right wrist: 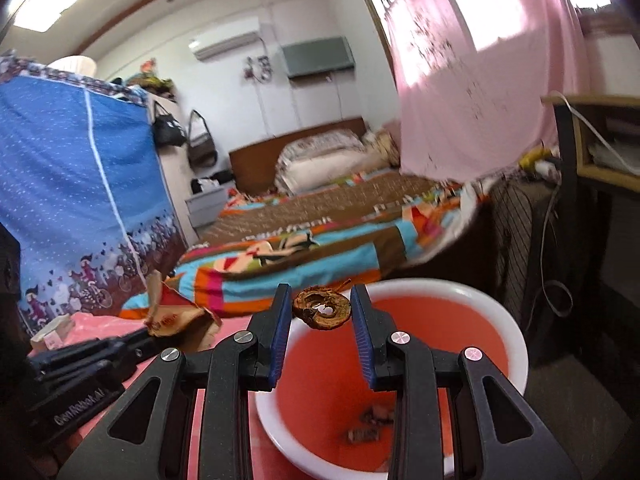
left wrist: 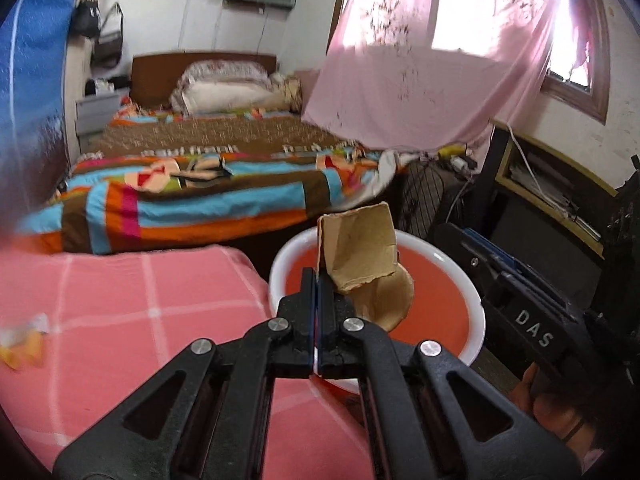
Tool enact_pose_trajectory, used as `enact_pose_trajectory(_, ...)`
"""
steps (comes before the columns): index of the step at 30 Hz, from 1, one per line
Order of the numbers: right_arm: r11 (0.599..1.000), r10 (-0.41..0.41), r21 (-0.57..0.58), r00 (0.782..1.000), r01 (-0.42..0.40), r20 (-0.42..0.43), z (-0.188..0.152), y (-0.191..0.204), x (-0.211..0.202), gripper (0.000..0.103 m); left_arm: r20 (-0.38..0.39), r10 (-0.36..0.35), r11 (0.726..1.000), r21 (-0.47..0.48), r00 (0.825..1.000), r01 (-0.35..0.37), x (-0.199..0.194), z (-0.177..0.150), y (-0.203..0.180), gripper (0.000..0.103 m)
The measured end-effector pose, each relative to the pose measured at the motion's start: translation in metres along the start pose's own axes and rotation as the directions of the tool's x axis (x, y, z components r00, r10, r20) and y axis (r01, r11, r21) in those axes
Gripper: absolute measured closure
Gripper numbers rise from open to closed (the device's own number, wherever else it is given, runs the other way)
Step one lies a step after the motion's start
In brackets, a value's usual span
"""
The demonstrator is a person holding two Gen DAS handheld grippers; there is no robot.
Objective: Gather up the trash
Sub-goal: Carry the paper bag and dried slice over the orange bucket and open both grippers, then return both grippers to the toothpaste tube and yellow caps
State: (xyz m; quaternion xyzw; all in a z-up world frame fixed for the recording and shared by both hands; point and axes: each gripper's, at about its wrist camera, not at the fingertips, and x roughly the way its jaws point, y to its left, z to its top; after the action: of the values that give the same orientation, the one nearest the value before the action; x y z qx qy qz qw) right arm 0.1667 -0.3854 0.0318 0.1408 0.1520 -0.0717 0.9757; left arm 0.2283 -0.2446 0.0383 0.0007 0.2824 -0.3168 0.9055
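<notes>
Pinching a torn piece of cardboard (left wrist: 362, 248), our left gripper (left wrist: 318, 280) has its jaws pressed together on the lower left edge of it, holding it upright over the basin (left wrist: 478, 312). A rounded brown flap of the same cardboard hangs below, just inside the near rim. From the right wrist view we see that cardboard (right wrist: 176, 316) off to the left, with red print on it, at the tip of the left gripper (right wrist: 140, 338).

Our right gripper (right wrist: 321, 312) is spread, its blue-lined fingers (right wrist: 280, 328) on either side of a dried brown ring-shaped scrap (right wrist: 322, 309); we cannot tell whether the pads touch it. The scrap sits above the far side of the basin (right wrist: 516, 344), which is white outside and red inside. A few small dark bits (right wrist: 370, 426) lie on its bottom.

The basin stands just beside a pink checked cloth (left wrist: 120, 304), on which a small yellow and white wrapper (left wrist: 24, 340), blurred, lies at the far left. Beyond is a bed with a striped cover (left wrist: 192, 200), and a pink curtain (left wrist: 420, 72) hangs over the window
</notes>
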Motion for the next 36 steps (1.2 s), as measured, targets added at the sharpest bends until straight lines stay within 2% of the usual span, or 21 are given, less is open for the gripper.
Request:
enact_pose_trajectory(7,0.998,0.009,0.058,0.998,-0.005,-0.061,-0.002,-0.015,0.008,0.075,-0.123,-0.049,0.998,-0.039,0.991,0.044,0.03,-0.007,-0.009,0.1)
enact_pose_trajectory(16,0.996,-0.021,0.083,0.994,0.031,-0.111,-0.003,-0.024,0.015,0.075,-0.195,-0.047,0.997,-0.066,0.98,0.035,0.047,-0.011,-0.013,0.099)
enact_pose_trajectory(19,0.994,-0.024,0.101,0.992,0.037,-0.126,-0.004,-0.029,0.016,0.074,-0.216,-0.044,0.997,-0.076,0.975,0.028,0.05,-0.013,-0.012,0.093)
enact_pose_trajectory(23,0.992,-0.026,0.116,0.991,0.042,-0.134,-0.004,-0.032,0.017,0.072,-0.22,-0.045,0.996,-0.087,0.974,0.026,0.05,-0.015,-0.01,0.078)
enact_pose_trajectory(30,0.991,-0.031,0.129,0.991,0.048,-0.131,-0.003,-0.035,0.017,0.06,-0.21,-0.046,0.994,-0.107,0.977,0.024,0.048,-0.014,-0.006,0.063)
enact_pose_trajectory(36,0.989,-0.041,0.139,0.991,0.058,-0.127,-0.002,-0.038,0.016,0.058,-0.193,-0.047,0.993,-0.116,0.98,0.025,0.044,-0.012,-0.002,0.056)
